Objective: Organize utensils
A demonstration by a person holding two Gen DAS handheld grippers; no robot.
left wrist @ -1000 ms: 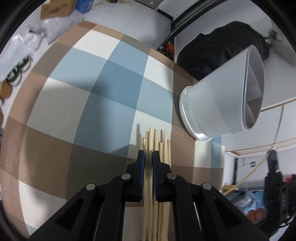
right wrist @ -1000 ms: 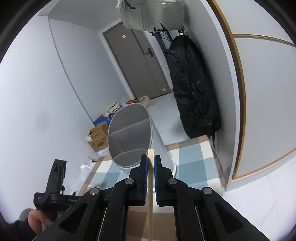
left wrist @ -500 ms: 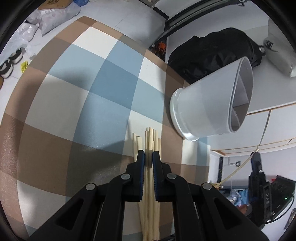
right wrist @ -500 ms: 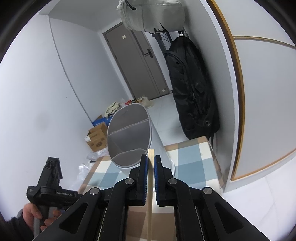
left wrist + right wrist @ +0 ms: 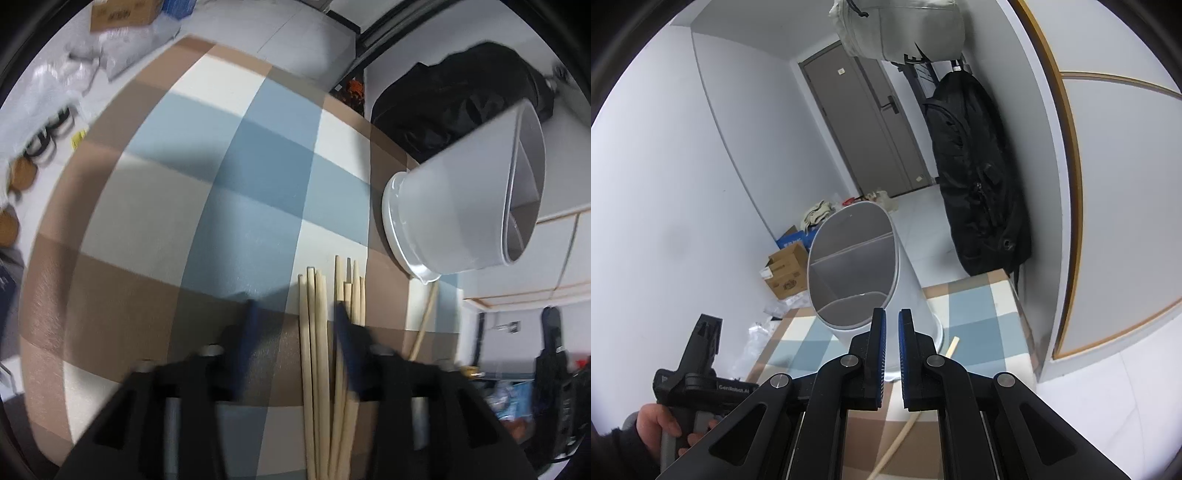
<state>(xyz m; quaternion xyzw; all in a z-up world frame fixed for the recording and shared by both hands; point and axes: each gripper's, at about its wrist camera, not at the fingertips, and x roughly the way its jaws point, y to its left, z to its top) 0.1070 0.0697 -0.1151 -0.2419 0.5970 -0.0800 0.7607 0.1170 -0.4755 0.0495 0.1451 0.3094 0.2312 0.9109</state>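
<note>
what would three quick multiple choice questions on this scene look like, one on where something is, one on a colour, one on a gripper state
1. Where does the lone chopstick lie?
A. inside the white holder
B. on the checked cloth beside the holder's base
C. between the right gripper's pads

2. What colour are the right gripper's pads?
A. blue
B. red
C. yellow

3. How does the left gripper stand?
A. shut on one chopstick
B. wide open over the chopstick bundle
C. out of view

Answers:
1 B: the stick rests on the cloth next to the white holder, outside it.
2 A: both pads show blue in the right wrist view.
3 B: the jaws stand far apart, with the chopstick bundle lying loose on the cloth between them.
</note>
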